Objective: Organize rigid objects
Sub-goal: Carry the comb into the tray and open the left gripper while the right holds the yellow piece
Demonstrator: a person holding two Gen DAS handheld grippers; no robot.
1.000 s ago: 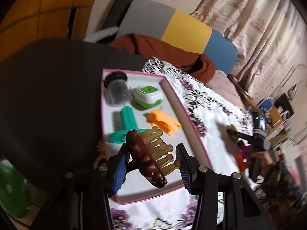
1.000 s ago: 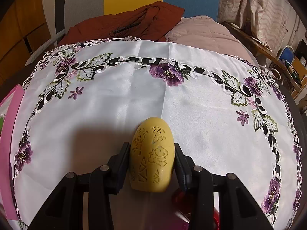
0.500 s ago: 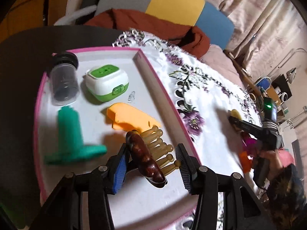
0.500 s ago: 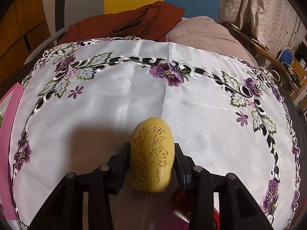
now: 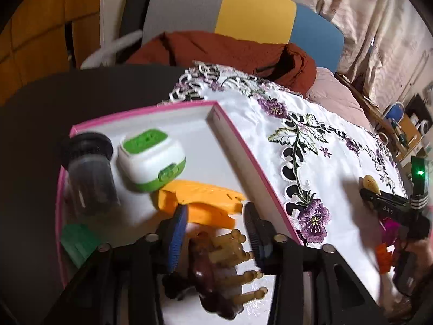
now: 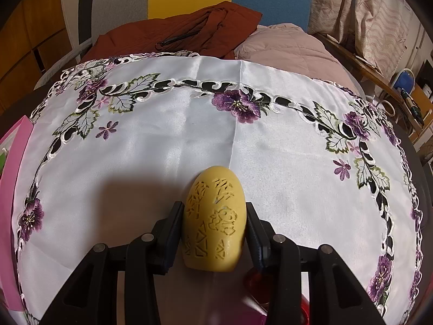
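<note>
With the left gripper (image 5: 213,233) just opening and the comb (image 5: 216,270) loose between its jaws in the tray (image 5: 238,146), we back straight out; right gripper (image 6: 213,233) clamps the egg (image 6: 213,219).

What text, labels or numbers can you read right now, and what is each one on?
"DAS": white letters on the right gripper body, seen from the left wrist view.
Yellow carved egg: cut-out patterns only, no letters.
Green-and-white box: lid markings too blurred to read.
</note>
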